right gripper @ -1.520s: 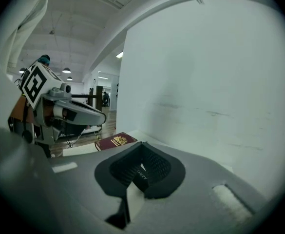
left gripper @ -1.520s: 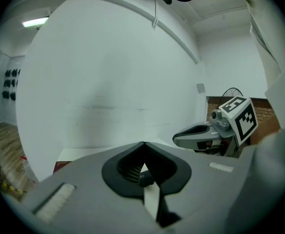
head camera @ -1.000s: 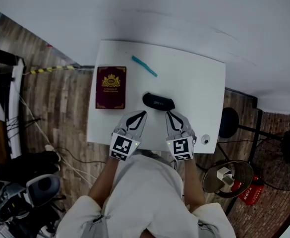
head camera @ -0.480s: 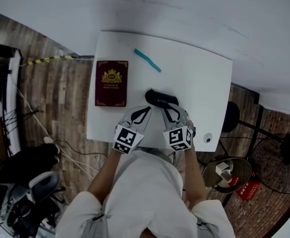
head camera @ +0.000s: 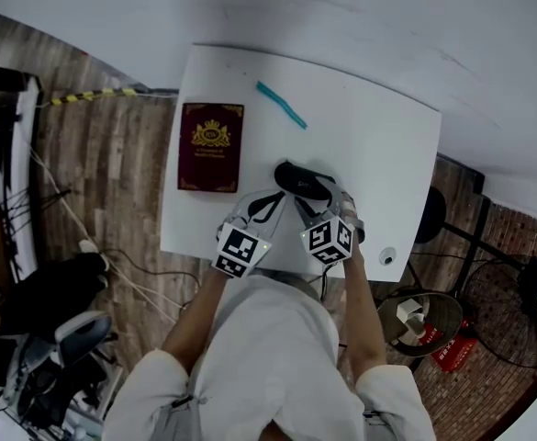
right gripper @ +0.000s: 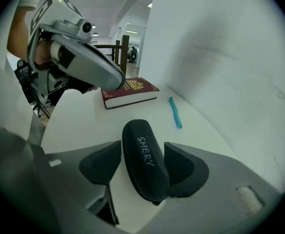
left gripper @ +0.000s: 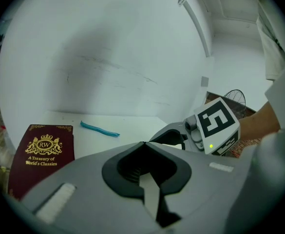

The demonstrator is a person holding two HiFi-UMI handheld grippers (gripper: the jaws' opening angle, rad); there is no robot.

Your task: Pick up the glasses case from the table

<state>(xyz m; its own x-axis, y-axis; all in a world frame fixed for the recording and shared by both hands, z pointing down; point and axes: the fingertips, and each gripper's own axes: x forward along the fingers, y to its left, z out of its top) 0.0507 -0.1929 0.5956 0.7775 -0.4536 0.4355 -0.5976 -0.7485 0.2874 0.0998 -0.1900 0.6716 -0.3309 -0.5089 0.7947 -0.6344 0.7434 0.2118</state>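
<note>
A black glasses case (head camera: 300, 180) printed "SHERY" lies on the white table (head camera: 378, 145) near its front edge. In the right gripper view the case (right gripper: 144, 160) lies lengthwise between the jaws of my right gripper (right gripper: 142, 150), which have just been opening and now straddle it without pressing. From the head view my right gripper (head camera: 318, 200) sits right over the case's near end. My left gripper (head camera: 273, 202) hovers just left of the case, jaws shut and empty (left gripper: 143, 145).
A maroon book (head camera: 210, 147) lies on the table's left part, a teal stick (head camera: 282, 106) behind the case. A small round object (head camera: 385, 256) sits at the front right corner. A stool (head camera: 430, 214) and a fan stand on the floor at right, cables at left.
Both grippers have come down and forward to the case. The right jaws, shut before, have spread and now sit either side of the case.
</note>
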